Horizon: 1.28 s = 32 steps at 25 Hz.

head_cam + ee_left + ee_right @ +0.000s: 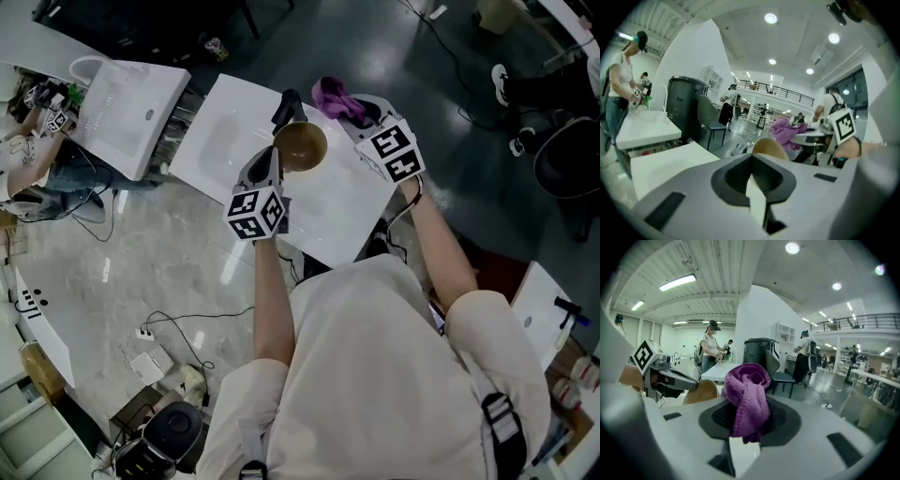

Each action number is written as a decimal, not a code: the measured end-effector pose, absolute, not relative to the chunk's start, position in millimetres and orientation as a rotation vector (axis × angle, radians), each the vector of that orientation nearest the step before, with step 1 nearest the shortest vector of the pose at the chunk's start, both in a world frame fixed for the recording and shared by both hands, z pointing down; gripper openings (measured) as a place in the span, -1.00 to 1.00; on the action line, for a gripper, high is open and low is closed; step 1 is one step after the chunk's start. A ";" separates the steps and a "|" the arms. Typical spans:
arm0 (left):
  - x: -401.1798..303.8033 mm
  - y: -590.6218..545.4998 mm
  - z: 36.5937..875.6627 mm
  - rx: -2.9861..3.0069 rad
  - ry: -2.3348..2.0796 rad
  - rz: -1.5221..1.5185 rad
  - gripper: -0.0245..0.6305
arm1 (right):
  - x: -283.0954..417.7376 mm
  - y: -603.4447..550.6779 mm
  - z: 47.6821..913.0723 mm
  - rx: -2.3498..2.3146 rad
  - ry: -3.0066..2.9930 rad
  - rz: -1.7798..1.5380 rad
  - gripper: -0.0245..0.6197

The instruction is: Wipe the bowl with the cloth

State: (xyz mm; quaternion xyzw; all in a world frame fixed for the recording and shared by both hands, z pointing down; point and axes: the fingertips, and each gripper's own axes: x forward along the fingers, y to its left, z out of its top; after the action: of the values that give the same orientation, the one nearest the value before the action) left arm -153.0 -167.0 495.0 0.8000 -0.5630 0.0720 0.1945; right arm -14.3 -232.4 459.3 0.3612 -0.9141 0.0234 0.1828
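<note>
I read left gripper (pixel 277 157) jaws pinching the bowl (pixel 300 145) rim, and right gripper (pixel 362 116) jaws clamped on the cloth (pixel 330 95). Both are held above the bench (pixel 342 214) middle, the cloth just beside the bowl.

The white table (pixel 328 202) stands cornerwise on the floor (pixel 141 253), its top smooth and glossy. A second white table (pixel 131 103) stands just beside it. A power strip (pixel 145 333) and cables (pixel 178 323) lie on the pale floor.
</note>
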 end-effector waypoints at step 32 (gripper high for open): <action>-121.9 -154.9 466.8 1.912 -0.759 -0.808 -0.89 | -74.3 -199.1 468.0 0.144 -2.889 0.373 -0.58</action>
State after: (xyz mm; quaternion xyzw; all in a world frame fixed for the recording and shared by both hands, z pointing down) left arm -121.9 -154.9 466.8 0.7730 -0.3070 -0.3268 0.4488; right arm -74.3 -199.1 468.0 0.0490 -0.9843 0.1272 0.1120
